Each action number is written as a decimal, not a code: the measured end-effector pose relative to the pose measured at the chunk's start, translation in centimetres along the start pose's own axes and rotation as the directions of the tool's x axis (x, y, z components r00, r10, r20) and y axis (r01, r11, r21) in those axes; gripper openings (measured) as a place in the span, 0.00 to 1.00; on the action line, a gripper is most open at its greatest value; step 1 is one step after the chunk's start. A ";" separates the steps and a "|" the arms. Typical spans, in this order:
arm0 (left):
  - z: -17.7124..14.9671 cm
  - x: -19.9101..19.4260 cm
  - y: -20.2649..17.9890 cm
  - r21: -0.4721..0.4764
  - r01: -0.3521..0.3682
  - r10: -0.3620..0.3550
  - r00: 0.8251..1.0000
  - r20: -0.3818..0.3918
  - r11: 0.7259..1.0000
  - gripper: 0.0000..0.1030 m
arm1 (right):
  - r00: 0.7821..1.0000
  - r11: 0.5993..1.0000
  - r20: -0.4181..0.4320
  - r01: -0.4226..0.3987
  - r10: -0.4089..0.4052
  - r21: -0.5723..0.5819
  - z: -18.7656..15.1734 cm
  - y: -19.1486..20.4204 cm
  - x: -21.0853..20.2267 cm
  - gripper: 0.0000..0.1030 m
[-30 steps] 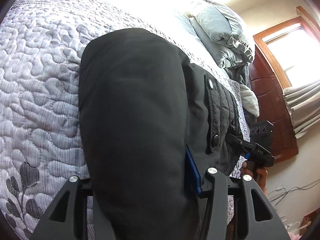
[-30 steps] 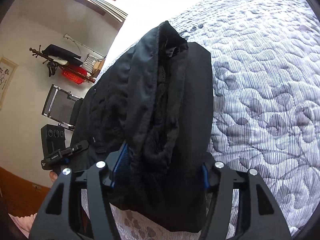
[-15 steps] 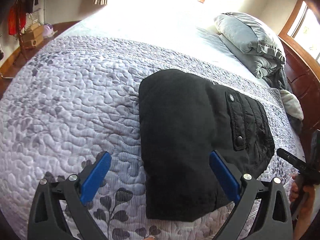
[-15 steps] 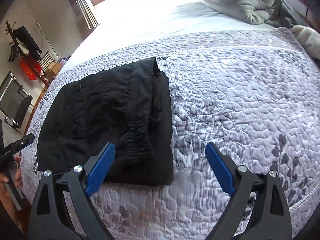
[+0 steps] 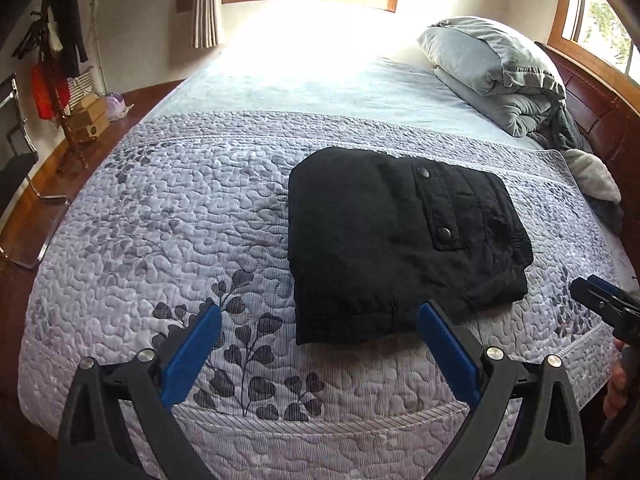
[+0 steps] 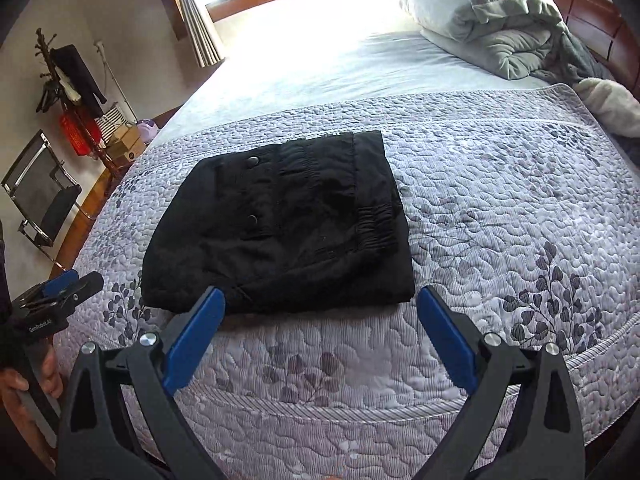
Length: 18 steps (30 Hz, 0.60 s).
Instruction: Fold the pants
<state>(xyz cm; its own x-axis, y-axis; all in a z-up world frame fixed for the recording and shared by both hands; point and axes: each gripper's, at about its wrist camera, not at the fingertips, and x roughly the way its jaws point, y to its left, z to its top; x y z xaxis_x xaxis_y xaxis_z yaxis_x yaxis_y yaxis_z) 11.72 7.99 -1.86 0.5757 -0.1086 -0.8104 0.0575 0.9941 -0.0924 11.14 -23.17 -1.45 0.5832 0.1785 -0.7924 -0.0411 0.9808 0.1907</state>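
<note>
Both claws let go of the pants (image 5: 396,248) since a sec ago. Back then each one pinched a thick bunch of black cloth; now the cloth lies flat on the bed & the claws are pulled back from it.

Left gripper (image 5: 320,344): its jaws have just been opening, now spread wide, nothing between them. Right gripper (image 6: 320,328): its jaws have just been opening too, also wide & empty.

Where: pants sit on the grey quilt (image 5: 160,220), near the bed's front edge, well apart from the pillows (image 5: 484,60).

How far: looks done, or almost. Pants are a small, thick, tidy block w/ several layers. Maybe a pat to smooth the lumpy right edge, nothing more I can see.

Which way: the block is nearly square, a bit longer side to side across the bed. Stretchy waist part (image 6: 376,224) is at the right end, smooth fold at the left. Pocket snaps face up.
</note>
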 end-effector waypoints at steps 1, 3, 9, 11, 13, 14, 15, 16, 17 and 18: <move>-0.1 -0.4 -0.2 0.003 -0.001 0.001 1.000 0.005 1.000 0.96 | 1.000 1.000 0.005 0.005 -0.005 -0.006 -0.1 0.3 -0.4 0.94; -0.3 -1.0 -0.4 0.002 -0.009 0.009 1.000 0.016 1.000 0.96 | 1.000 1.000 0.017 0.018 -0.018 -0.014 -0.3 0.7 -1.2 0.94; -0.6 -2.9 -1.1 -0.008 -0.021 0.022 0.999 0.047 1.000 0.96 | 0.999 0.999 0.026 0.026 -0.025 -0.027 -1.0 1.5 -3.1 0.94; -0.7 -3.5 -1.5 0.007 -0.032 0.032 0.998 0.058 0.999 0.96 | 0.998 0.998 0.028 0.048 -0.048 -0.028 -1.1 1.6 -3.5 0.94; -0.8 -3.9 -1.9 0.025 -0.058 0.056 0.996 0.073 0.998 0.96 | 0.998 0.998 0.029 0.062 -0.061 -0.032 -1.2 1.5 -3.6 0.94; -0.9 -3.9 -2.0 0.034 -0.068 0.066 0.995 0.076 0.997 0.96 | 0.997 0.997 0.029 0.067 -0.066 -0.030 -1.3 1.5 -3.7 0.94; -1.0 -3.9 -2.2 0.044 -0.072 0.068 0.995 0.077 0.996 0.96 | 0.997 0.997 0.027 0.069 -0.068 -0.030 -1.3 1.5 -3.7 0.94; -1.1 -3.9 -2.3 0.049 -0.073 0.069 0.995 0.076 0.996 0.96 | 0.997 0.997 0.026 0.070 -0.069 -0.031 -1.4 1.5 -3.7 0.94; -1.2 -3.9 -2.5 0.053 -0.075 0.071 0.995 0.074 0.996 0.96 | 0.997 0.997 0.023 0.072 -0.071 -0.031 -1.5 1.5 -3.7 0.94; -1.3 -3.9 -2.6 0.056 -0.075 0.070 0.995 0.074 0.996 0.96 | 0.997 0.997 0.020 0.076 -0.076 -0.031 -1.5 1.4 -3.6 0.94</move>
<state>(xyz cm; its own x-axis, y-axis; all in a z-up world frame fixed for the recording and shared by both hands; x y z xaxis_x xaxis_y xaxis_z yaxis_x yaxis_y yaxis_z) 8.30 5.87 0.81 0.6372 -0.0377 -0.7698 0.0597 0.9982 0.0006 7.73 -22.30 0.81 0.6010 0.1022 -0.7927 -0.0220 0.9935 0.1114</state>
